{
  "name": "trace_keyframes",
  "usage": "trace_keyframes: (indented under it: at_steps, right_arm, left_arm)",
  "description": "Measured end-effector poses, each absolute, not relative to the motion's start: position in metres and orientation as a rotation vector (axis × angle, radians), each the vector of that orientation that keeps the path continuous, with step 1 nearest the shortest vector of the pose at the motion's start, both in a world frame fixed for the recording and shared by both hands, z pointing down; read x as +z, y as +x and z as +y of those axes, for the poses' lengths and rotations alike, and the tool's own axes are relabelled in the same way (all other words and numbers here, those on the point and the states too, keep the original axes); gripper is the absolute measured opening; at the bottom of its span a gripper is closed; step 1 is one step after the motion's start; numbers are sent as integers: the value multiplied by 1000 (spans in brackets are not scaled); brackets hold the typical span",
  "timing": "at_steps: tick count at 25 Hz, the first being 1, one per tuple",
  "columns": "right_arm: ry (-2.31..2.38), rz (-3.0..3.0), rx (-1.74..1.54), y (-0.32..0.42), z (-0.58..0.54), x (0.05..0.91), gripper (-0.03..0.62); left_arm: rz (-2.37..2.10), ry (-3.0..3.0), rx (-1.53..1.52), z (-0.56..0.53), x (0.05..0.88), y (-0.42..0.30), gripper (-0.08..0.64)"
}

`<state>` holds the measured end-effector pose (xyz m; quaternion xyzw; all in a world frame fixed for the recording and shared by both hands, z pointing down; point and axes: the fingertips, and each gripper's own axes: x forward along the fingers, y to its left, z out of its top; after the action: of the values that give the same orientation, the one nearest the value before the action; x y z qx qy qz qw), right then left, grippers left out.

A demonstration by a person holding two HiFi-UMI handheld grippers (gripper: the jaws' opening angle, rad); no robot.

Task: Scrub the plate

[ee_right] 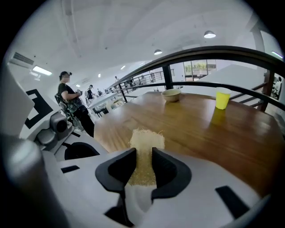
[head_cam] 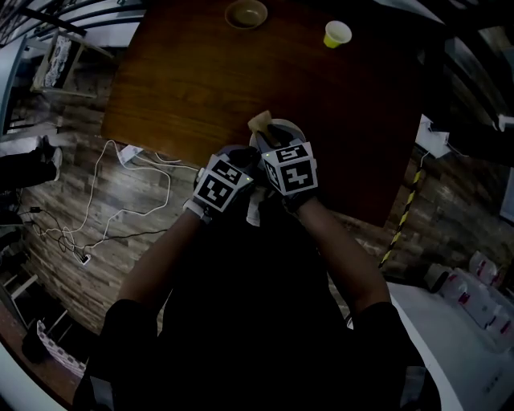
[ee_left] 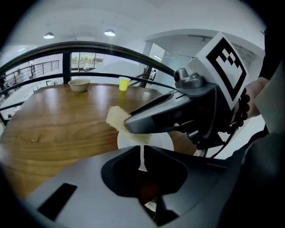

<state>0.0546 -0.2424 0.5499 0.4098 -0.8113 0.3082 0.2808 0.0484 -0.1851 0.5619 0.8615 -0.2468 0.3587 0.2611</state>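
I hold both grippers close together over the near edge of the wooden table (head_cam: 193, 80). My left gripper (head_cam: 247, 160) is shut on the rim of a white plate (ee_left: 156, 140), which shows as a thin white edge between its jaws. My right gripper (head_cam: 275, 147) is shut on a beige scrub sponge (ee_right: 145, 143) that sticks out past its jaws. In the left gripper view the sponge (ee_left: 116, 118) rests against the plate's upper face, under the right gripper (ee_left: 147, 118). The head view shows only a sliver of plate (head_cam: 285, 127) and sponge (head_cam: 259, 121) beyond the marker cubes.
A tan bowl (head_cam: 246, 14) and a yellow cup (head_cam: 336, 34) stand at the table's far side. White cables (head_cam: 120, 201) lie on the plank floor to the left. A person (ee_right: 71, 103) stands far off by a railing.
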Motion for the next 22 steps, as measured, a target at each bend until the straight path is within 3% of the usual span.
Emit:
trace_keyframes:
  at_steps: [8, 22]
  right_arm:
    - [1154, -2107, 973, 45, -256, 576, 120]
    - [1372, -2011, 1074, 122, -242, 573, 120]
  left_arm:
    - [-593, 2320, 1065, -185, 594, 45, 34]
    - [-537, 2308, 1145, -187, 595, 49, 34]
